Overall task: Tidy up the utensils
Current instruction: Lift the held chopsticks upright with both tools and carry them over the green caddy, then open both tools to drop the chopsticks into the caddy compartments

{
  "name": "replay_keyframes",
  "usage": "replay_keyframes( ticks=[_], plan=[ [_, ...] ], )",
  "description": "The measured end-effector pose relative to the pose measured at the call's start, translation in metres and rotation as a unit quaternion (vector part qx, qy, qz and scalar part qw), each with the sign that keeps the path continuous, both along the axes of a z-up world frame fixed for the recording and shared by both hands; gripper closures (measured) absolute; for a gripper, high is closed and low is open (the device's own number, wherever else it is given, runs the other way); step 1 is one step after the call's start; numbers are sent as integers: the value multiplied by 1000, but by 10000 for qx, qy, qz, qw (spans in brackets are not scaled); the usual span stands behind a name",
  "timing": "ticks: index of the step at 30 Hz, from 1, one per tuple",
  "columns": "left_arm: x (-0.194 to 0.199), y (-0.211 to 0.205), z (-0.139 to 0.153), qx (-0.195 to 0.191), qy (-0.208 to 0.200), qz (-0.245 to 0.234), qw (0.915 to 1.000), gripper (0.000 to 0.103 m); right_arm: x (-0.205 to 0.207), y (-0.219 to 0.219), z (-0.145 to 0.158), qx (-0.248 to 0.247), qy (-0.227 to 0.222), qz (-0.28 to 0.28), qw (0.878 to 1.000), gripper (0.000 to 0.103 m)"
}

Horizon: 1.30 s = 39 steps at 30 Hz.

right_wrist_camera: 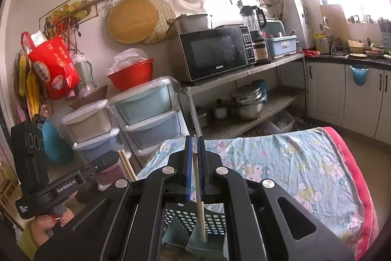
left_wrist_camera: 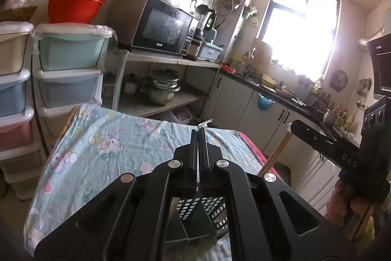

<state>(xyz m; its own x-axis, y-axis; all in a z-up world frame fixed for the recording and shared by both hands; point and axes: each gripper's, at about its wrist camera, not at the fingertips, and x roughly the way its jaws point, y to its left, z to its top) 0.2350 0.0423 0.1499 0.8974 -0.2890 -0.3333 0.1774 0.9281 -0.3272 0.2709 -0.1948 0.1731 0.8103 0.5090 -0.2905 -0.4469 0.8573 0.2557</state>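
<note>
The left gripper is pressed together on a thin metal utensil that sticks out past its tips. The right gripper pinches a chopstick, whose lower end hangs into the black basket below it.

Microwave on shelf – red basket nearby

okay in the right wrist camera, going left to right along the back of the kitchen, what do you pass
Red shopping bag → red basket on the pastel drawers → microwave → blender → blue bag hanging on the cabinets.
</note>
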Motion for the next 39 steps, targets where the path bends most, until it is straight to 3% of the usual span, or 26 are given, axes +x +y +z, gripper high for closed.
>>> replay_keyframes(
  ticks=[7,9,11,13,17,19,30,39],
  plan=[
    [0,2,-17,-15,138,-50,9999,103,2,1,-15,-15,164,-12,9999,95],
    [-1,1,-20,42,163,-44,9998,103,2,-1,-18,5,220,-31,9998,88],
    [-3,2,-24,52,205,-29,9998,100,1,-3,-22,23,257,-85,9996,71],
    [-4,3,-28,88,243,7,9997,82,0,-5,-25,23,291,-104,9995,71],
    [-6,5,-34,122,329,61,9994,72,-2,-7,-34,-52,390,-102,9992,71],
    [-8,6,-36,134,353,81,9993,60,-3,-8,-37,-78,440,-90,9990,70],
    [-23,5,-39,180,352,96,9992,32,-15,-15,-50,-149,562,-97,9983,60],
    [-40,3,-37,187,188,85,9996,11,-35,-25,-53,-153,433,-114,9989,46]
  ],
)
